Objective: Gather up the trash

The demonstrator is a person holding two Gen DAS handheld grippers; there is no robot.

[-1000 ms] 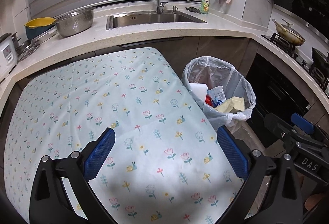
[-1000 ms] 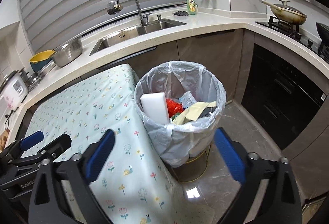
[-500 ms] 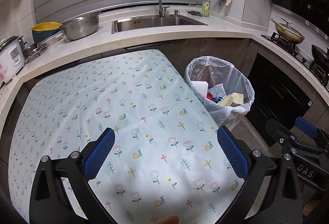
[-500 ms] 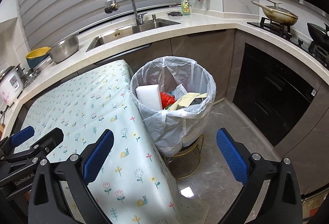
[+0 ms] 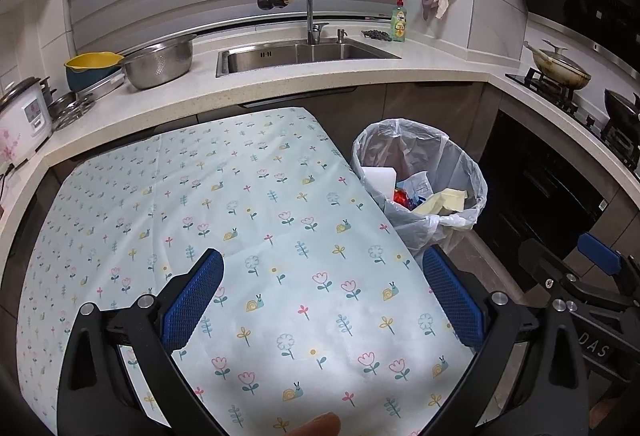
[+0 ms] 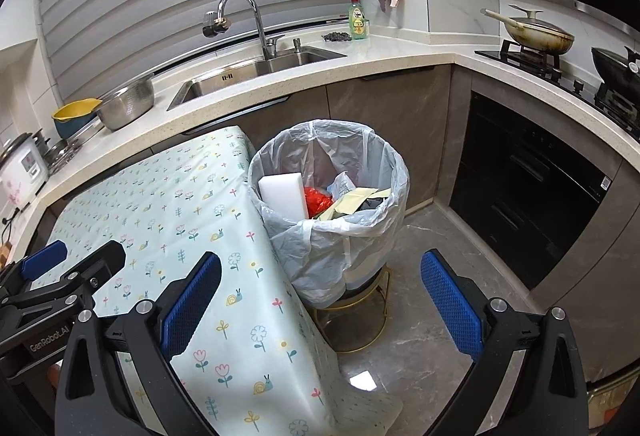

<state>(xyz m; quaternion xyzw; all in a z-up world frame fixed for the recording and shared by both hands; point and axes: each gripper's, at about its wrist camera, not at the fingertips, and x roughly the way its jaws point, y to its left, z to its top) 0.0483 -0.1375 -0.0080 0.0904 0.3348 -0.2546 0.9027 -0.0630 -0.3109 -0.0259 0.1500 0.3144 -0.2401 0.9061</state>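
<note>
A bin with a clear liner stands on the floor at the table's right edge. In it lie a white foam block, red wrapper, yellowish paper and other scraps. My left gripper is open and empty above the near part of the floral tablecloth. My right gripper is open and empty, near the table's right edge, in front of the bin. Each gripper shows at the edge of the other's view.
A counter with a sink, steel colander, yellow bowl and rice cooker runs behind the table. A stove with pans and a dark oven are on the right. Grey floor lies around the bin.
Both grippers have drawn back and up from the table and bin, so more of the counter shows. Both stay open and empty.
</note>
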